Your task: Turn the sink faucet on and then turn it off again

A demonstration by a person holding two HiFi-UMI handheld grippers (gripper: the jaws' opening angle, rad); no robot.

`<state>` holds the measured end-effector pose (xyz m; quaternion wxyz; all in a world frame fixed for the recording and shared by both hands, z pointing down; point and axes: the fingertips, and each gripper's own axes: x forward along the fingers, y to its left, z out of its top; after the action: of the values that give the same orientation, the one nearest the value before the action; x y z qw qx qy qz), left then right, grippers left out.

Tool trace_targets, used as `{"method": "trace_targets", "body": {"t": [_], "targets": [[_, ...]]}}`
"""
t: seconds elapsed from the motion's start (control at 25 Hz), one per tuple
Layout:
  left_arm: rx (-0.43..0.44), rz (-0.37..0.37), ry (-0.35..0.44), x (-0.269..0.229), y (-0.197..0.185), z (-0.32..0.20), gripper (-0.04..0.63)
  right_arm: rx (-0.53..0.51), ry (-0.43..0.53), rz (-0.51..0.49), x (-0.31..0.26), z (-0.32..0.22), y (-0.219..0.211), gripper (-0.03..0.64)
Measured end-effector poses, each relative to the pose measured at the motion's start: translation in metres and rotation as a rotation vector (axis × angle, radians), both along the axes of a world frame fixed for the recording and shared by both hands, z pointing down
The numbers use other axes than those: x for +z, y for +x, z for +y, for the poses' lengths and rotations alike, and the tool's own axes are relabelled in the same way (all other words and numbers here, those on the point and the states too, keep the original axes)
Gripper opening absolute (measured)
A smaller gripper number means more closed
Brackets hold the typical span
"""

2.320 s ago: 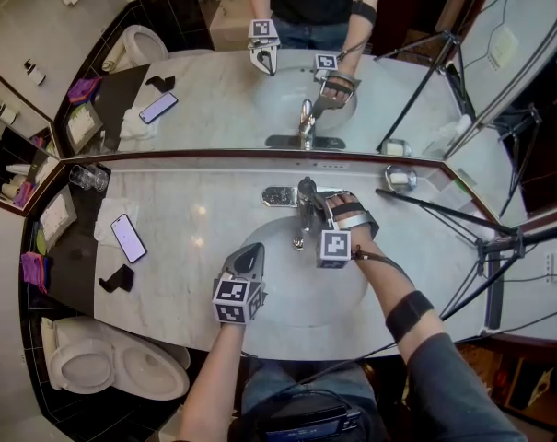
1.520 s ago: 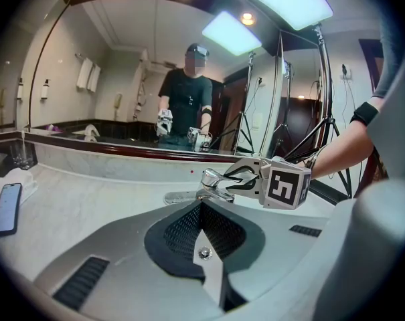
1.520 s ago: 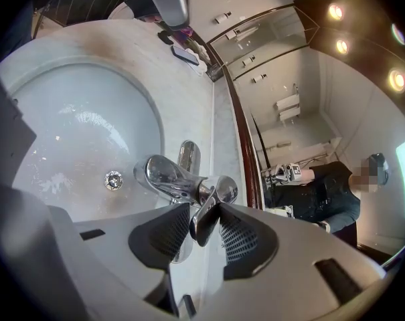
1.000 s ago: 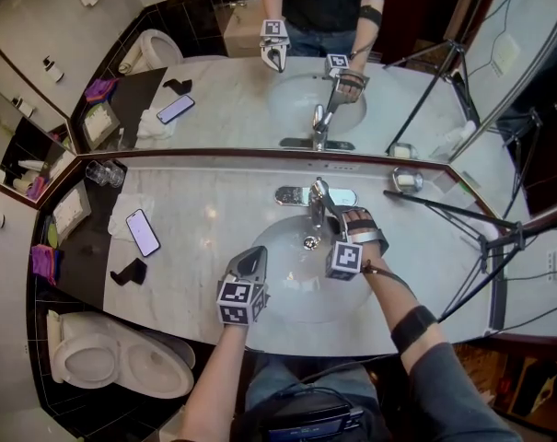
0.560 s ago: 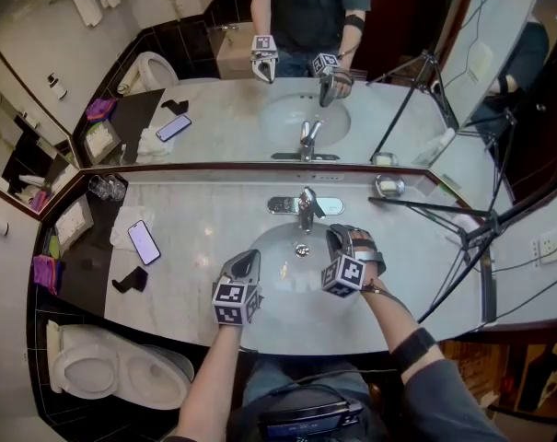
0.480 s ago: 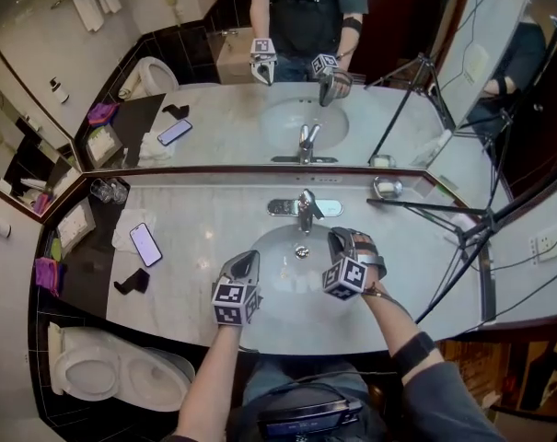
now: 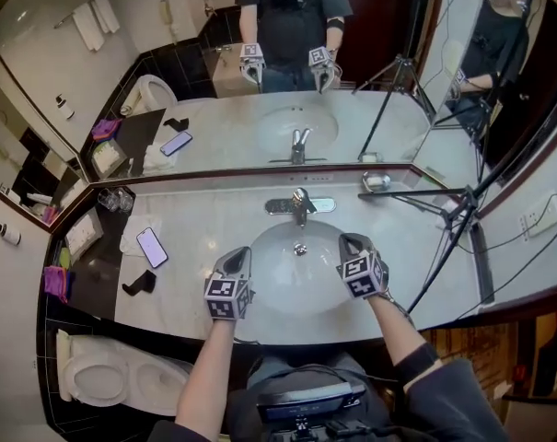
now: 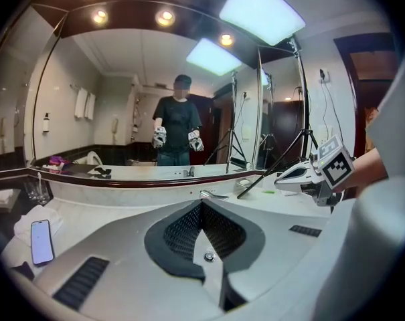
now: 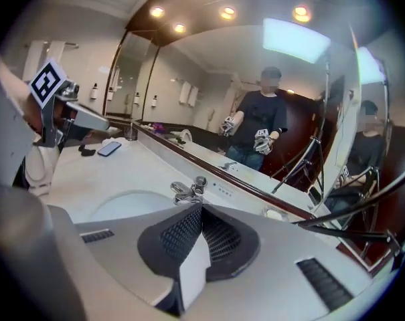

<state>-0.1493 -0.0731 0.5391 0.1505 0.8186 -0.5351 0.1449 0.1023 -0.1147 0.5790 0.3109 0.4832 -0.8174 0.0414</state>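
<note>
Right gripper [image 7: 349, 243] and left gripper [image 7: 239, 256] are each seen with jaws pressed together on nothing, held one at either side of the sink [image 7: 278, 247] and well apart from the faucet [image 7: 299, 203]. The faucet is set at the back of the basin, just below the mirror [image 7: 214, 127]. No water is seen running from it, and it is touched by nothing. It is judged to be off, so nothing appears left unless the cycle has not begun. A phone [image 7: 152, 247] is seen on the counter [image 7: 195, 219], far left.
</note>
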Motion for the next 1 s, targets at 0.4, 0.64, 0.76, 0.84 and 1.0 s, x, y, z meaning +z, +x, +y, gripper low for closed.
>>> {"method": "trace_targets", "body": {"t": [0.4, 0.64, 0.76, 0.84, 1.0], "targets": [[0.014, 0.020, -0.012, 0.006, 0.003, 0.021, 0.000, 0.157, -0.042, -0.221, -0.004, 0.032, 0.049, 0.017], [0.007, 0.029, -0.020, 0.006, 0.000, 0.026, 0.000, 0.208, -0.085, -0.278, 0.010, 0.045, 0.064, 0.018], [0.017, 0.018, -0.021, 0.008, 0.001, 0.026, 0.000, 0.208, -0.098, -0.282, 0.015, 0.047, 0.065, 0.018], [0.021, 0.009, -0.024, 0.010, 0.001, 0.027, 0.000, 0.205, -0.105, -0.280, 0.019, 0.048, 0.064, 0.017], [0.013, 0.020, -0.027, 0.013, 0.001, 0.030, 0.000, 0.202, -0.115, -0.273, 0.025, 0.048, 0.064, 0.018]]}}
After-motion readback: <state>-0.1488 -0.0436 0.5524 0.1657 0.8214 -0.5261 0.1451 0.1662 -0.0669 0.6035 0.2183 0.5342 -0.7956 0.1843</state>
